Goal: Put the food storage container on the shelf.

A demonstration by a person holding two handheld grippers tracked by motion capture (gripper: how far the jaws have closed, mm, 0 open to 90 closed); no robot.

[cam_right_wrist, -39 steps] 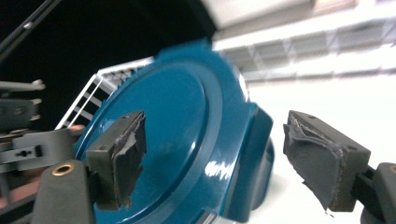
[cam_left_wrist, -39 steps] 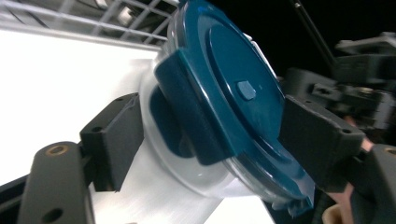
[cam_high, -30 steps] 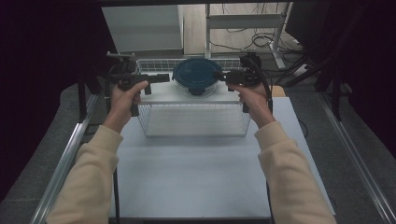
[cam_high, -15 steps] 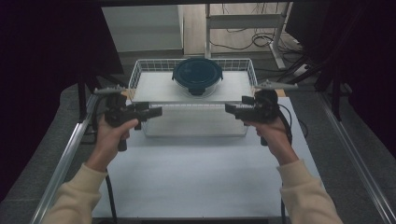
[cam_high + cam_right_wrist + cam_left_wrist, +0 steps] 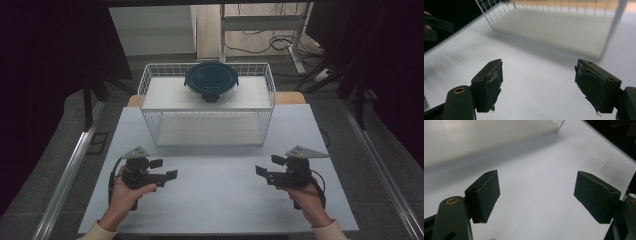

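Note:
A round container with a dark blue lid (image 5: 211, 80) sits in the top tray of a white wire rack (image 5: 210, 126) at the back of the table. My left gripper (image 5: 164, 169) is low over the white table at the near left, open, nothing between its jaws (image 5: 536, 195). My right gripper (image 5: 269, 165) is at the near right, also open and empty (image 5: 539, 85). Its jaws have just been closing a little, and its pads (image 5: 594, 87) look torn. Both grippers point inward, well short of the rack (image 5: 554, 27).
The white table top (image 5: 220, 200) spreads between the two hands. Metal rails (image 5: 65, 175) run along both sides of the table. A desk frame and cables (image 5: 260, 35) stand on the floor behind the rack.
Both hands have drawn back from the rack's top corners to the near part of the table and come down. The container stays on the rack.

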